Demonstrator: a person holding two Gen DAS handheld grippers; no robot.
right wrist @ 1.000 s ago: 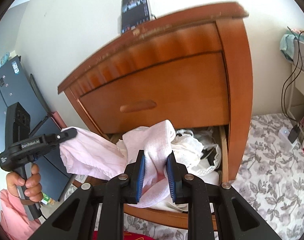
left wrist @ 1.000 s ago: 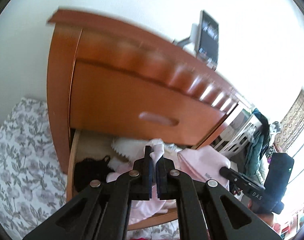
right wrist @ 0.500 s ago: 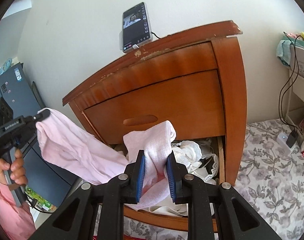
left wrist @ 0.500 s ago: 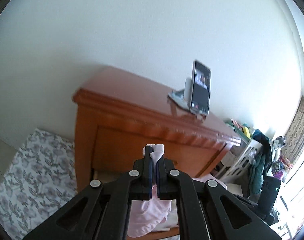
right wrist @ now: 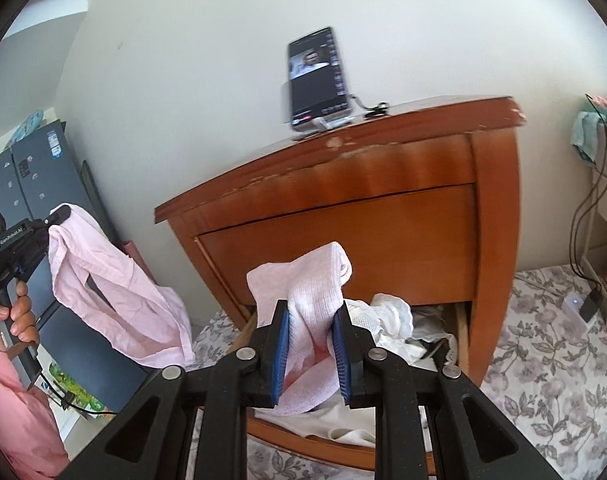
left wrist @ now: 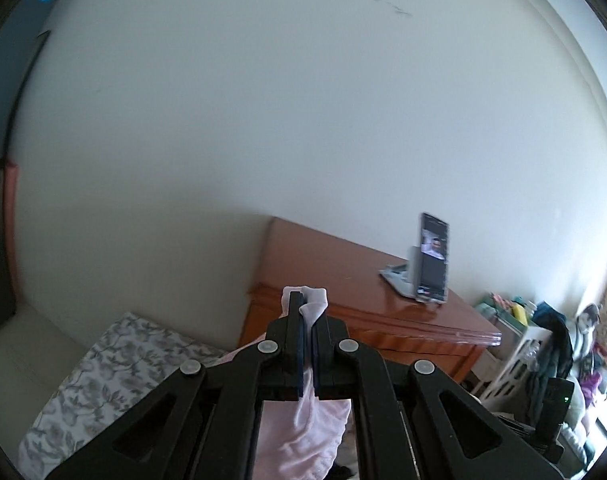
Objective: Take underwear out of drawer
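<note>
Pinching one pink underwear tight in the left gripper, up beside the dresser. Squeezing a second pink piece in the right gripper, over the one open drawer. Hiding the drawer's front behind white clothes.

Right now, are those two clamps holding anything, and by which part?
Both grip pink underwear: the left gripper pinches one edge, the right gripper a bunched fold above the drawer.
</note>
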